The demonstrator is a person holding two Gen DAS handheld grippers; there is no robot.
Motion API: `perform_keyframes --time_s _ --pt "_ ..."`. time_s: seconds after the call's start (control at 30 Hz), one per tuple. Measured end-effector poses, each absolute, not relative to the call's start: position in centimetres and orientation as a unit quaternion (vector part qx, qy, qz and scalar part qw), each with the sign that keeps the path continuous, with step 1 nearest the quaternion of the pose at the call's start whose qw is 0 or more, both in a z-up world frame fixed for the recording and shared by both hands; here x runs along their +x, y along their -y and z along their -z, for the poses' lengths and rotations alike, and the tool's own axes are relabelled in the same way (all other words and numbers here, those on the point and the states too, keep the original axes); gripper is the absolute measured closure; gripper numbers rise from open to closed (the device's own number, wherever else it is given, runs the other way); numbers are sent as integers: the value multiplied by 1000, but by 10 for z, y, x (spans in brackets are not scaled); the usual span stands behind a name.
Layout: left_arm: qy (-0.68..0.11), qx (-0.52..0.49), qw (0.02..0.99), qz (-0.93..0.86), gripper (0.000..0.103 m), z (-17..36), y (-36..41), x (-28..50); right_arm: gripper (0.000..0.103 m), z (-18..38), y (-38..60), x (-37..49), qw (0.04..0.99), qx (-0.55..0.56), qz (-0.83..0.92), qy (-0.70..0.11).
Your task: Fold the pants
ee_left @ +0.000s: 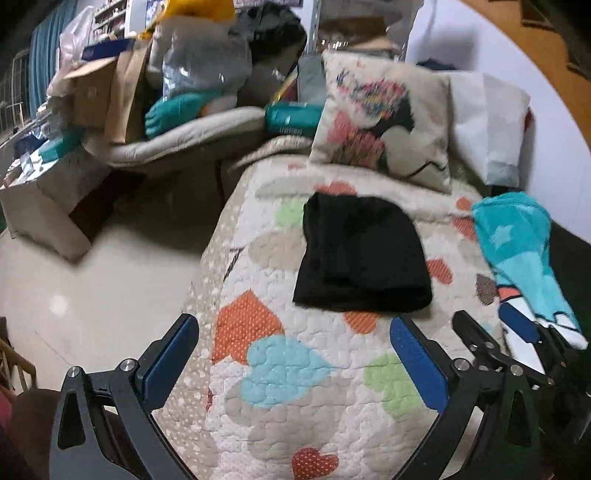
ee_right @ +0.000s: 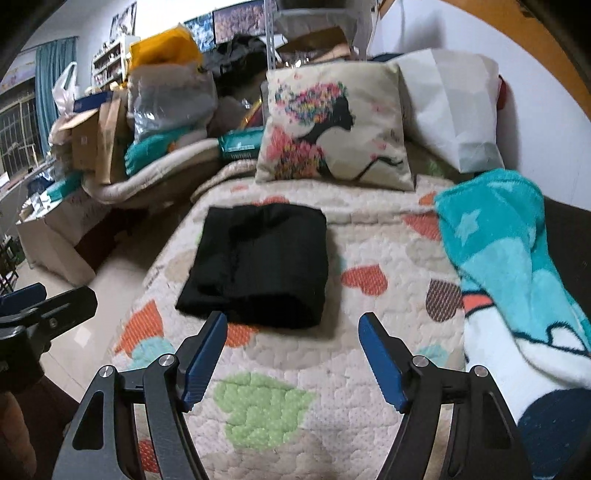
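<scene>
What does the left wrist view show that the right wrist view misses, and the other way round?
Only the left wrist view shows the right gripper beside the teal blanket, and more bare floor. Only the right wrist view shows the posters on the wall and the left gripper from the side, at the frame's left edge. Both show the folded black pants flat on the heart-print quilt, the printed pillow behind them, and each camera's own jaws open, holding nothing.

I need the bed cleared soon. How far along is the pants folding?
Looks done: the black fabric pants lie in a compact folded bundle on the heart-patterned quilt. In hand: nothing; left gripper and right gripper are both open and empty. Left: perhaps only tidying or moving the bundle.
</scene>
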State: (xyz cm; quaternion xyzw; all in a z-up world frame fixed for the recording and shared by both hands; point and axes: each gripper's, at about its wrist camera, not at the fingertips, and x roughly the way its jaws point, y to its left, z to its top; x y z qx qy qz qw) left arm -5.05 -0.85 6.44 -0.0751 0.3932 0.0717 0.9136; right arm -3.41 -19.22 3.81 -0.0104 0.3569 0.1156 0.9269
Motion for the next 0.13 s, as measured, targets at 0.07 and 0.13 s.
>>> perform_keyframes --time_s 0.07,0.13 --pt "-398 -68 911 -78 0 -58 11 -43 25 -30 194 -30 922 -12 -106 -373" --pt "-400 -57 911 -84 0 -53 16 -35 25 -23 198 -26 917 -5 -97 -388"
